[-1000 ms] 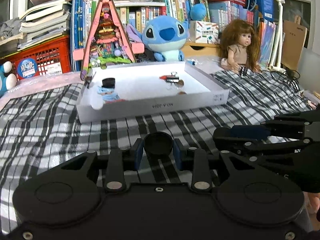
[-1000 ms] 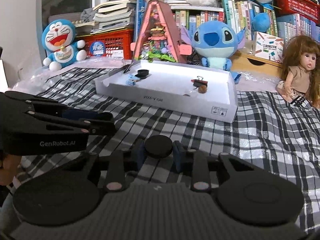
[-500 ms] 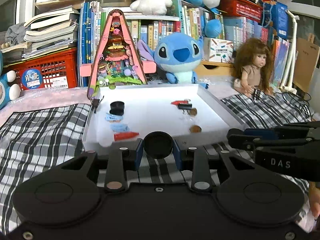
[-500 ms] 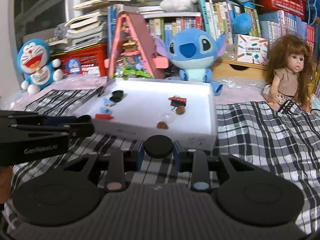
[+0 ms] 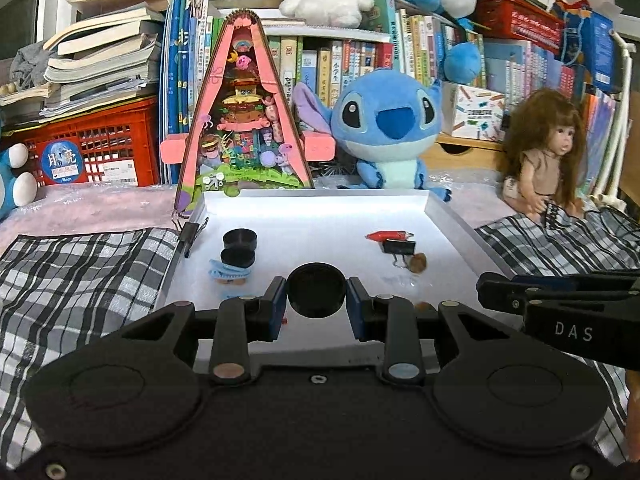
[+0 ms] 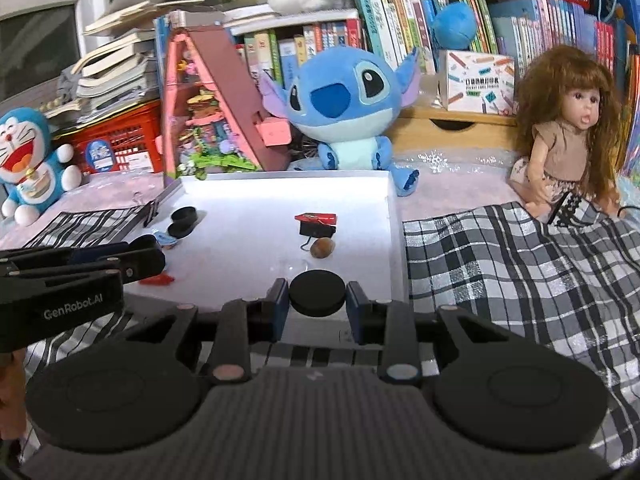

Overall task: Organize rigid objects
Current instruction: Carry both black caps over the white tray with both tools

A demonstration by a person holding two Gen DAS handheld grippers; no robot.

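My left gripper (image 5: 316, 298) is shut on a black round cap (image 5: 316, 290) and holds it over the front part of the white tray (image 5: 452, 216). My right gripper (image 6: 317, 300) is shut on a black disc (image 6: 317, 293) above the tray's front right corner (image 6: 394, 240). In the tray lie two black caps (image 5: 239, 246), a small blue piece (image 5: 230, 273), a red clip (image 5: 388, 235), a black binder clip (image 5: 399, 248) and a brown nut (image 5: 418, 263). The right gripper also shows in the left wrist view (image 5: 560, 300), at the tray's right side.
A checked cloth (image 6: 520, 264) covers the surface around the tray. Behind the tray stand a pink triangular toy house (image 5: 242, 120), a blue Stitch plush (image 5: 384, 128) and a doll (image 5: 548, 156). A black binder clip (image 5: 191, 236) sits on the tray's left rim. Bookshelves and a red crate fill the back.
Both grippers have moved forward and up from over the cloth to over the tray, each still holding its black round piece.
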